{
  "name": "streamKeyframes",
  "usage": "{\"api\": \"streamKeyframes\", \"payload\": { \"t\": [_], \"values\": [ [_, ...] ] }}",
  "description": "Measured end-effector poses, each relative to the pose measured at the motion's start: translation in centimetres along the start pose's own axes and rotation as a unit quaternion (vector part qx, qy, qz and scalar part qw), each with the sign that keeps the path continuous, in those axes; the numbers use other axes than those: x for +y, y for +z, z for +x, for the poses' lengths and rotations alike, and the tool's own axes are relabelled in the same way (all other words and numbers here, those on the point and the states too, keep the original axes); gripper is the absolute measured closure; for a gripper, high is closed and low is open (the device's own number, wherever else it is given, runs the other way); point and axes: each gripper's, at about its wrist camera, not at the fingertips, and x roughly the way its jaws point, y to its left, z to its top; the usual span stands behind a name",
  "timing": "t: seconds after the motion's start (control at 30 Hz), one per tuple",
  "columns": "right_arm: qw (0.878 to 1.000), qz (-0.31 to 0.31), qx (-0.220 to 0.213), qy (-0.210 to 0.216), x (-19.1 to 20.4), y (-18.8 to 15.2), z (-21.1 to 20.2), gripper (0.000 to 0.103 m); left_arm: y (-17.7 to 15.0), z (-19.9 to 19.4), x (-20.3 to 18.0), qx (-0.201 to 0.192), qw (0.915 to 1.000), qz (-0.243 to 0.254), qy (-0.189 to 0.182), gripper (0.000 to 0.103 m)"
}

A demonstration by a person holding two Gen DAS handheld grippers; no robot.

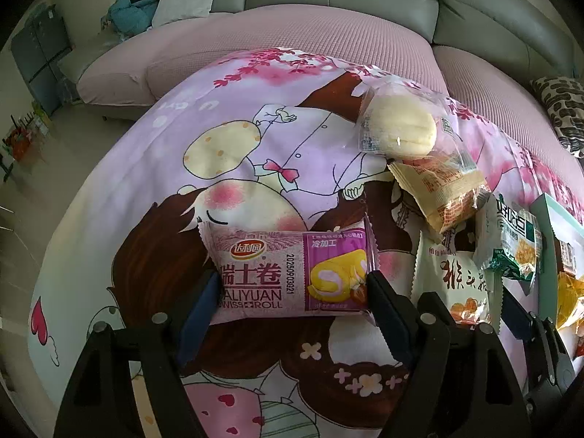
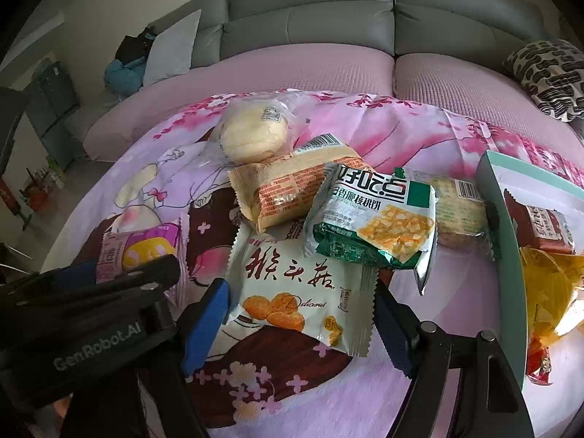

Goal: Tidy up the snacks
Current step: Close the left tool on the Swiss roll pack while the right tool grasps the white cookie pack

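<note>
Right wrist view shows the box (image 2: 500, 197) at the right edge already holding about 3 packets; 6 still lie loose on the cartoon sheet (image 2: 401, 127). Right claw (image 2: 303, 328) stands apart around the white packet (image 2: 292, 292), pads not pressing. Left claw (image 1: 292, 292) straddles the purple roll packet (image 1: 288, 270), apart too. Overlapping green packet (image 2: 372, 219) crowds the lift.

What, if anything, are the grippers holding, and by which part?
Unclear: left gripper brackets the purple Swiss roll packet by its short ends; right gripper straddles the white packet, not pressing.
</note>
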Motion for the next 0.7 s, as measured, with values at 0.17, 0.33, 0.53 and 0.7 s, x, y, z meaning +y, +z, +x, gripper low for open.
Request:
{"api": "streamKeyframes", "payload": {
  "t": [0.17, 0.33, 0.53, 0.7],
  "values": [
    [1.0, 0.0, 0.0, -0.002, 0.0, -0.1, -0.1, 0.028, 0.0, 0.0, 0.0, -0.001, 1.0, -0.001, 0.001, 0.021],
    [1.0, -0.008, 0.002, -0.004, 0.2, -0.3, -0.3, 0.035, -0.1, -0.1, 0.0, -0.003, 1.0, -0.003, 0.005, 0.022],
    [1.0, -0.015, -0.002, 0.006, 0.4, -0.3, -0.9, 0.047, -0.2, -0.1, -0.2, -0.006, 0.9999, -0.006, 0.008, 0.023],
    [1.0, -0.014, -0.001, 0.015, 0.3, -0.4, -1.1, 0.048, -0.3, -0.4, -0.3, -0.01, 0.9998, -0.01, 0.016, 0.023]
  ]
}}
